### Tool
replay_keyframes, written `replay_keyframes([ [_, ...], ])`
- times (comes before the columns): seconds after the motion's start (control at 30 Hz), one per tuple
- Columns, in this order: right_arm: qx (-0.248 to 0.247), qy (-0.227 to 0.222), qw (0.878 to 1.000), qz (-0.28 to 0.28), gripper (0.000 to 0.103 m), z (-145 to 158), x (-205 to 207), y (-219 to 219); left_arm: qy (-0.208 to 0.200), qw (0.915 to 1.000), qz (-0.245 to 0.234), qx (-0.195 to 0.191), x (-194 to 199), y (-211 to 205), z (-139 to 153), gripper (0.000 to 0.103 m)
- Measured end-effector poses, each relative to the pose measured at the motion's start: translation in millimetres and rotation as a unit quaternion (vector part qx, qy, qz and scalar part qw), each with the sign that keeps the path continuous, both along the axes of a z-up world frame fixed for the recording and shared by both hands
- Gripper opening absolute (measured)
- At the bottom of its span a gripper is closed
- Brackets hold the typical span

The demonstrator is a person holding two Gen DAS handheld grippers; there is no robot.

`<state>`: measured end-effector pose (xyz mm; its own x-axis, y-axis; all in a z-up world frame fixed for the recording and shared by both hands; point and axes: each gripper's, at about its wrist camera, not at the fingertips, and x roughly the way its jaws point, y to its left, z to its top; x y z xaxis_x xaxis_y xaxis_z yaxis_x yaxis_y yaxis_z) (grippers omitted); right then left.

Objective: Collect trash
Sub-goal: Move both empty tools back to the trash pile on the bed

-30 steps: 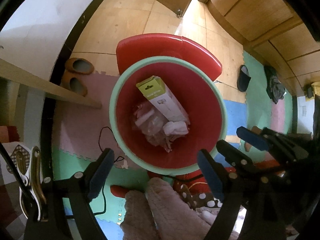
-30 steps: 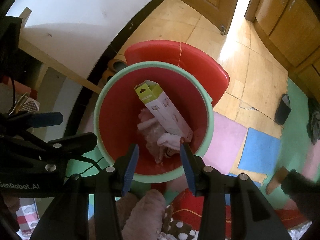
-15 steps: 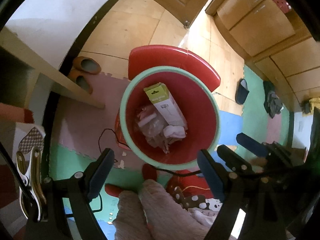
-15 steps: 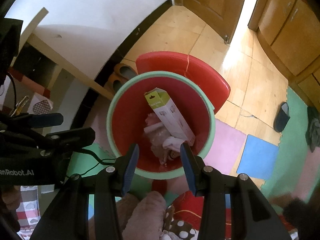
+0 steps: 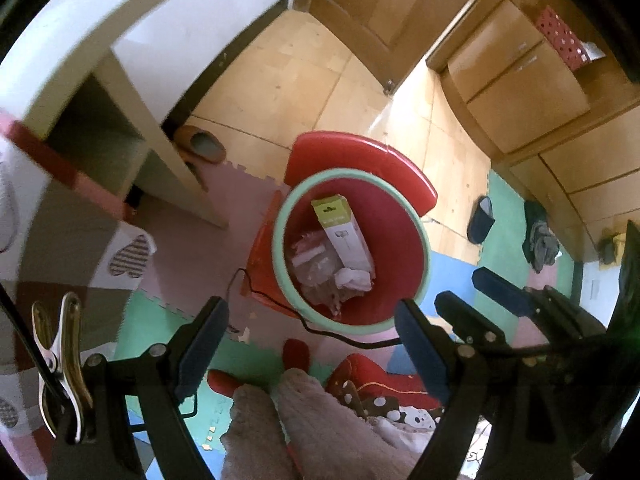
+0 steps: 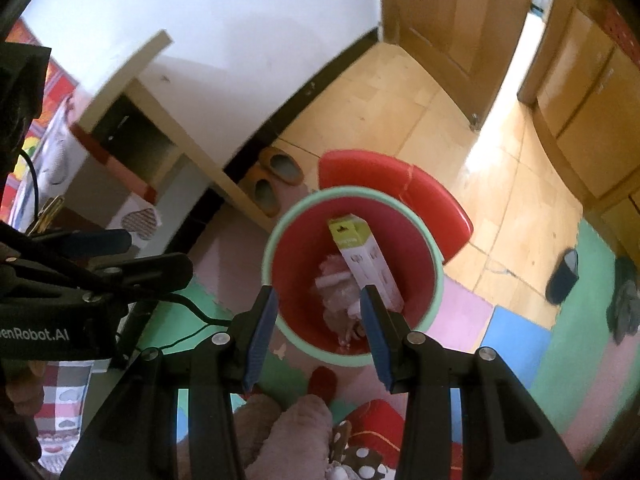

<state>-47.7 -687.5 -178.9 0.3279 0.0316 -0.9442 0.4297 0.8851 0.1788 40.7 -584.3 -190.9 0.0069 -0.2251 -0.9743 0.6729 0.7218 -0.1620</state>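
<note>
Fingers at the bottom edge first: left hand-held gripper (image 5: 308, 344) spread wide, nothing between the blue pads, pointing down from above. Same story in the right wrist view, right hand-held gripper (image 6: 316, 334) parted and empty, pads framing the near rim of the bin. Just below and between them, fuzzy pink slippers (image 5: 288, 412) planted on the foam mat floor (image 5: 188, 240), plus a black cable (image 5: 280, 304) trailing across the mat toward the bin's near side.

Straight ahead of both tools, centre frame, sits the red bin (image 5: 400, 248) with its pale green rim, lid tipped back on the far side. Inside, a long white and green carton (image 5: 344, 232) leaning with the green end up toward the top of the frame and the low end buried toward the near wall, so long axis running far to near, slightly slanted to the right. Crumpled wrappers and tissue (image 5: 320, 268) heaped at its foot, lower left of the bin's floor.

Right tool looks the closer of the two, centred over the near rim; left one offset to the lower left. Trash appears already in, so any next reach likely goes elsewhere. Beyond: brown slippers (image 6: 276, 168) by the wall, a dark slipper (image 5: 480, 218) at right, wooden cabinets (image 5: 520, 92) upper right.
</note>
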Motion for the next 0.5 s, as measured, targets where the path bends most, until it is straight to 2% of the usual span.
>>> replay_keyframes([
  [0.5, -0.015, -0.057, 0.995, 0.075, 0.044, 62.8, 29.6, 58.0, -0.037, 0.9973, 0.059, -0.027, 16.8, 75.9, 64.1, 0.088],
])
